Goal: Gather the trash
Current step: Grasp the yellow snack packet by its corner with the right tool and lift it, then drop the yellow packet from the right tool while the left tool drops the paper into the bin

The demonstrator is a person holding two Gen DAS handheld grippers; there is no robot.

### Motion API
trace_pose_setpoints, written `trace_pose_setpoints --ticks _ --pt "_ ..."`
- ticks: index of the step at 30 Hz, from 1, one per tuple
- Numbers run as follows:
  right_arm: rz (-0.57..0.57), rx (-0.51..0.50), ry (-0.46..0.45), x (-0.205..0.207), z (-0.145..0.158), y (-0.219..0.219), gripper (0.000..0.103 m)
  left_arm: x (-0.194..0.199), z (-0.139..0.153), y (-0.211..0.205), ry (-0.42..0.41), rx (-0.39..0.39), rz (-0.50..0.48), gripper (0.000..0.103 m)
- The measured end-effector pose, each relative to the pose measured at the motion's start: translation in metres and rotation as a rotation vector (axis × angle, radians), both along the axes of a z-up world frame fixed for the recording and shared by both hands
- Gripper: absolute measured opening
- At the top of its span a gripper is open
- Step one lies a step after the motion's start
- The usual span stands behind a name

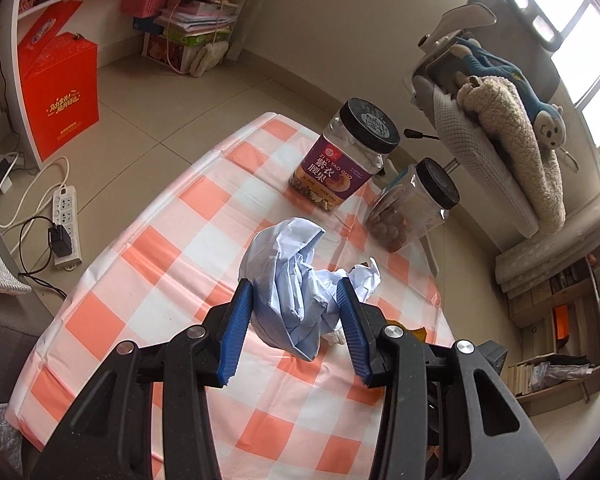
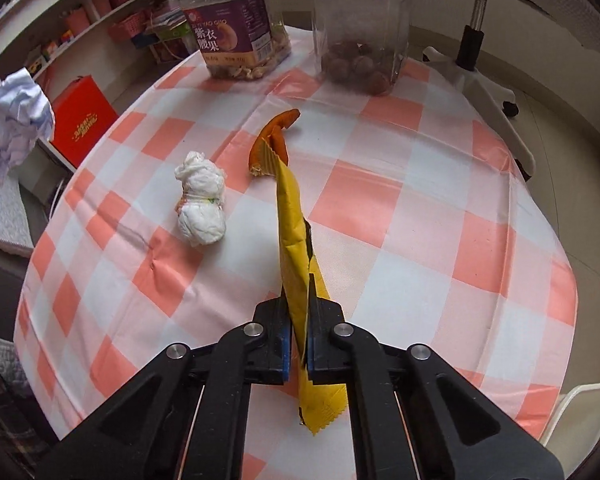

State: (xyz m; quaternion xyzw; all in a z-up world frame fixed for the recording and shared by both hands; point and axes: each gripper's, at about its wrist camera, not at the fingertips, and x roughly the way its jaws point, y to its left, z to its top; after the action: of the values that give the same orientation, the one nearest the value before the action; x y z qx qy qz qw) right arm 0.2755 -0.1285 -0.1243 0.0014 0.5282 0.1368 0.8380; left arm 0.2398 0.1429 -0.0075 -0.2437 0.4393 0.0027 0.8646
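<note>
My left gripper (image 1: 296,292) is shut on a crumpled pale blue and white paper ball (image 1: 296,280) and holds it above the orange-and-white checked tablecloth (image 1: 172,240). The same paper ball shows at the left edge of the right wrist view (image 2: 12,120). My right gripper (image 2: 298,308) is shut on a yellow snack wrapper (image 2: 290,216) that sticks out forward over the tablecloth (image 2: 420,200). A white tissue wad (image 2: 200,204) lies on the table left of the wrapper. An orange peel piece (image 2: 278,136) lies beyond the wrapper's tip.
Two clear jars with black lids stand at the far table edge: a purple-labelled nut jar (image 2: 236,28) and a jar of round brown snacks (image 2: 360,32). An office chair base (image 2: 476,68) stands beyond. A red box (image 1: 62,92) and a power strip (image 1: 66,224) are on the floor.
</note>
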Motion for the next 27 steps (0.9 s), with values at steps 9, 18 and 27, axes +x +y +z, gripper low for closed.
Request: trace_pose_setpoints --ticks 9,18,27 --pt "-0.064 0.067 -0.090 -0.027 0.056 -0.009 0.004 -0.014 0.004 -0.014 -0.025 0.029 -0.042 0.044" --pt "-0.098 0.116 -0.196 -0.059 0.086 -0.033 0.004 -0.024 0.011 -0.033 -0.064 0.059 -0.081 0.044" --pt "-0.195 0.151 -0.231 -0.068 0.079 -0.072 0.004 -0.025 0.007 -0.060 -0.081 0.094 -0.133 0.044"
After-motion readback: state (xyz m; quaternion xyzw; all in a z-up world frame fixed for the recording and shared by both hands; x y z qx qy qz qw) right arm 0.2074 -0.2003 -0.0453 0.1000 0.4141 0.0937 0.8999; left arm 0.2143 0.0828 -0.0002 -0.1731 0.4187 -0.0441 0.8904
